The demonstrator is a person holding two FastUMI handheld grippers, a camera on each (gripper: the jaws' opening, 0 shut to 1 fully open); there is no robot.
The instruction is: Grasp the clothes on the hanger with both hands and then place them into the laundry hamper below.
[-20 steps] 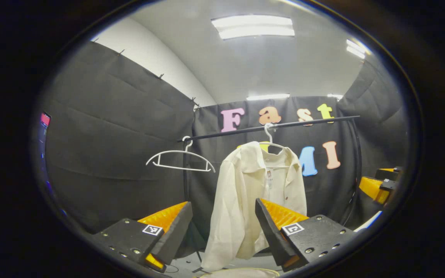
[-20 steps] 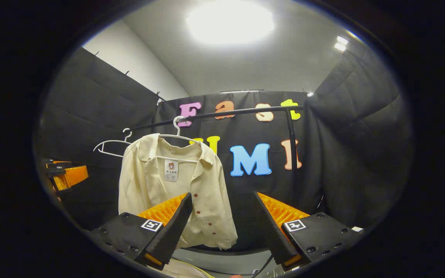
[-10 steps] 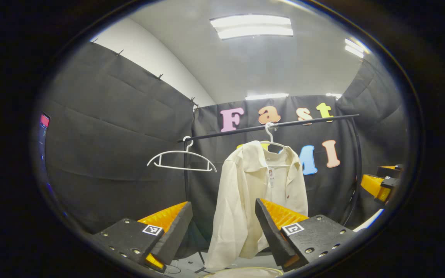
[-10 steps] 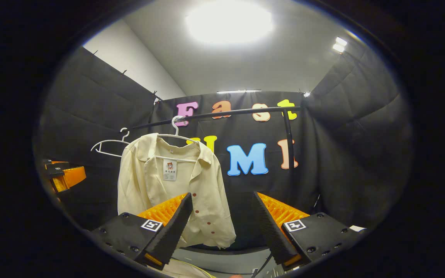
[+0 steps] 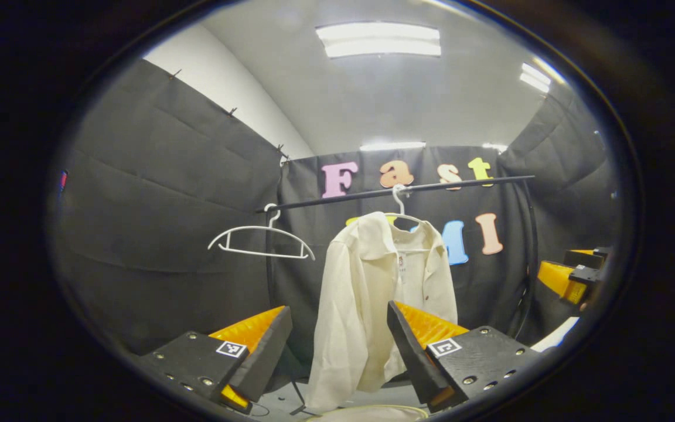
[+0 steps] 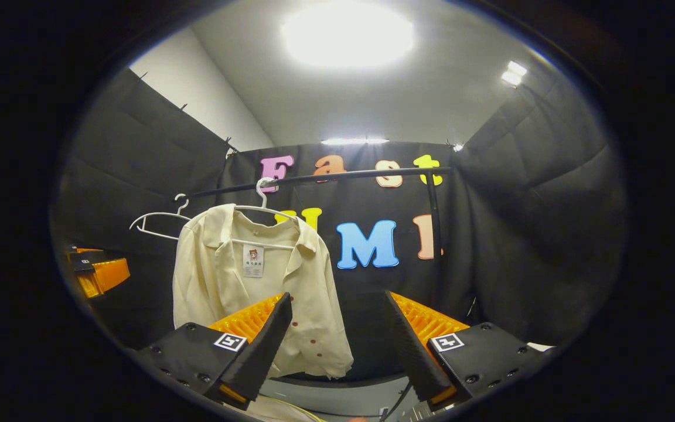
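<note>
While shirt (image 5: 372,293) hangs, left gripper (image 5: 337,346) level, fingers spread.

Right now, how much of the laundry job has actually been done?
Nothing is done: the cream shirt hangs on its hanger on the rail. In hand: left gripper and right gripper are open, short of it. Left: grasp it and drop it into the hamper.

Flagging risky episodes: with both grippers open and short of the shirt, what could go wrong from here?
1. The cream shirt hangs buttoned-open on a white hanger; pulling may drag the hanger off the rail.
2. The empty hanger beside it could snag the left gripper.
</note>
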